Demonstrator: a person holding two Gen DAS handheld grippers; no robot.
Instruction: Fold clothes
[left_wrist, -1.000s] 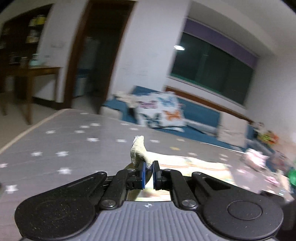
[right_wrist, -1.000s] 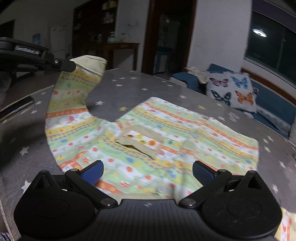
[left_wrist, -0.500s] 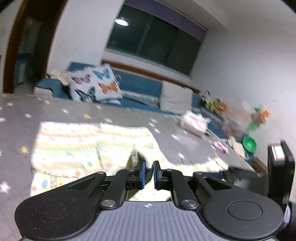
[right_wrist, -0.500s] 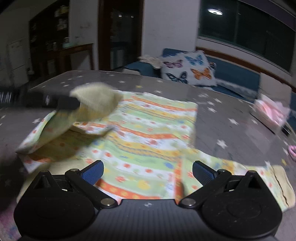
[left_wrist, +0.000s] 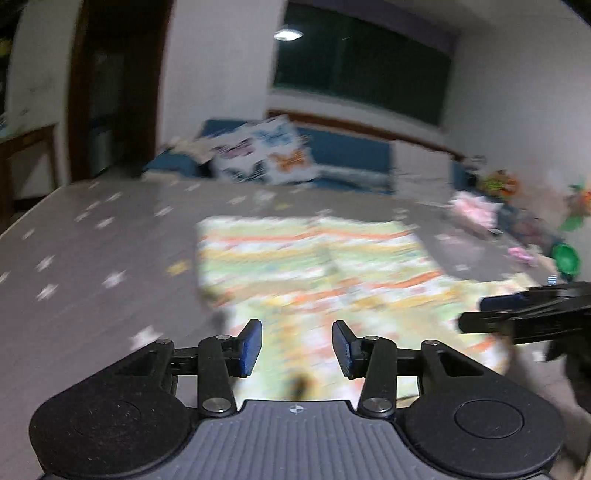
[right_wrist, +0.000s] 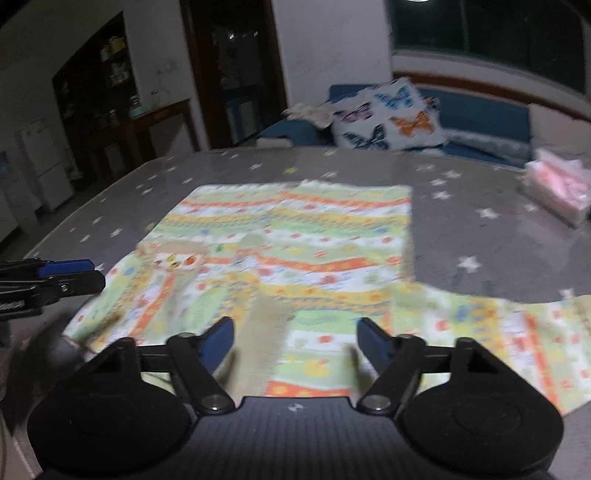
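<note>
One striped garment (right_wrist: 295, 251) lies spread on the grey star-patterned table (right_wrist: 498, 236), the landmark here. Left of the garment runs a broad bare strip of tabletop up to the table's left edge. The left gripper (left_wrist: 297, 347) hangs over the garment's near left edge, its jaws just opened partway, nothing between them. The right gripper (right_wrist: 295, 343) hovers over the near hem, its jaws just narrowed yet still apart, pads clear of cloth. A sleeve trails rightward; bare tabletop lies beyond it.

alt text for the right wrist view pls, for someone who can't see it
A striped, brightly patterned garment lies spread on a grey star-print surface, one sleeve trailing right. The right tool hovers open over its near edge; the left tool enters at the left.
</note>
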